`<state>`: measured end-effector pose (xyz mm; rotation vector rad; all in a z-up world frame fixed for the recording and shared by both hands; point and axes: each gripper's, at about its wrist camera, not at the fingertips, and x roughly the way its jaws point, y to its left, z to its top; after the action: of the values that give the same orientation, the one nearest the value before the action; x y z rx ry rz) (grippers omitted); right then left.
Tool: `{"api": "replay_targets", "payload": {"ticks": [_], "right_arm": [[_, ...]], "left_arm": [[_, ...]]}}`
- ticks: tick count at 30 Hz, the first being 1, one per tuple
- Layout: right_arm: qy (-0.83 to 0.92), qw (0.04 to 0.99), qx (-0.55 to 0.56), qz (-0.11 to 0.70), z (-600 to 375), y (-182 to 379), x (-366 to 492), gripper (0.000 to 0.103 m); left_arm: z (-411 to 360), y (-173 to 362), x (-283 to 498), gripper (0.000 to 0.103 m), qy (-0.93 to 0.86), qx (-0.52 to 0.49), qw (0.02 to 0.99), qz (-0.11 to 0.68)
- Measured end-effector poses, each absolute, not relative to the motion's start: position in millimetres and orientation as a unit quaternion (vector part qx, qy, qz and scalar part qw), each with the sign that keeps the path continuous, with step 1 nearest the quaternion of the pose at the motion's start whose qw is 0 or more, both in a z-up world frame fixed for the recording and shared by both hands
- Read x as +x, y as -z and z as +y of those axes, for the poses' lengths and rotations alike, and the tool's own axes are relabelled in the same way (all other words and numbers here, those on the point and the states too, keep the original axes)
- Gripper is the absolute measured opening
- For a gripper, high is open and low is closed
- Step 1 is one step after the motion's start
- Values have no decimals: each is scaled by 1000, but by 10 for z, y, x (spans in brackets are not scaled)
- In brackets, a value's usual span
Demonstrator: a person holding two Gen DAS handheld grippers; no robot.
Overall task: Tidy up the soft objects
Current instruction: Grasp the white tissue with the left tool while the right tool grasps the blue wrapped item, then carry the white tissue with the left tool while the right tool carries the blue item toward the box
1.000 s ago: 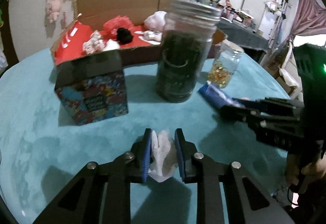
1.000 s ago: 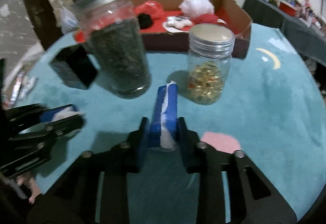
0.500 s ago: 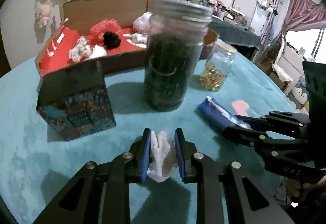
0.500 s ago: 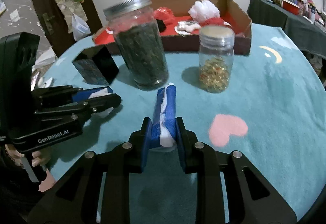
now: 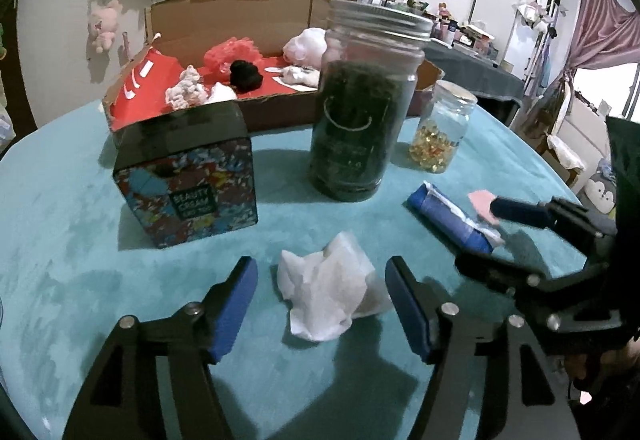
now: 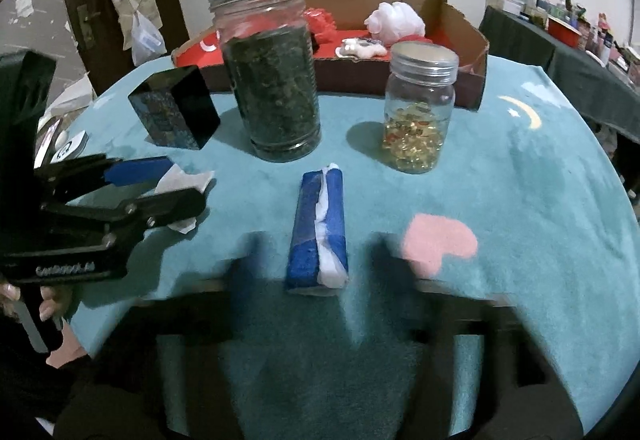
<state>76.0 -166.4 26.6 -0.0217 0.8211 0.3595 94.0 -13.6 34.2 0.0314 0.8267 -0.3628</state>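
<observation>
A crumpled white tissue lies on the teal tablecloth between the fingers of my left gripper. Its jaws are opening and the blue pads stand clear of the tissue on both sides. A blue tissue pack with white paper spilling from its slit lies flat between the blurred fingers of my right gripper. Those jaws are opening too and do not touch the pack. In the left wrist view the pack sits by the right gripper. The right wrist view shows the left gripper around the tissue.
A cardboard box lined in red holds several soft toys and puffs at the back. In front stand a tall jar of dark leaves, a small jar of golden capsules and a patterned cream carton. A pink heart marks the cloth.
Both grippers were shut, the left on the tissue and the right on the blue pack. Both have opened, and the tissue and pack now lie free on the cloth.
</observation>
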Motion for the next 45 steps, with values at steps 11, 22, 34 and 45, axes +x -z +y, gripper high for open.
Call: {"api": "replay_targets", "payload": {"ticks": [11, 22, 34, 45], "right_arm": [[-163, 908, -40, 385, -1593, -286, 811, 82], [-203, 899, -27, 387, -1549, -290, 786, 19], [-211, 908, -22, 361, -1535, -489, 732, 19], [-208, 907, -21, 365, -1569, -469, 720, 19]], "left_arm": [[-156, -300, 923, 56, 165, 28, 898, 406], [-255, -426, 860, 18, 203, 29, 896, 395], [-323, -573, 860, 18, 225, 30, 899, 374], [-267, -544, 858, 18, 219, 25, 899, 378]]}}
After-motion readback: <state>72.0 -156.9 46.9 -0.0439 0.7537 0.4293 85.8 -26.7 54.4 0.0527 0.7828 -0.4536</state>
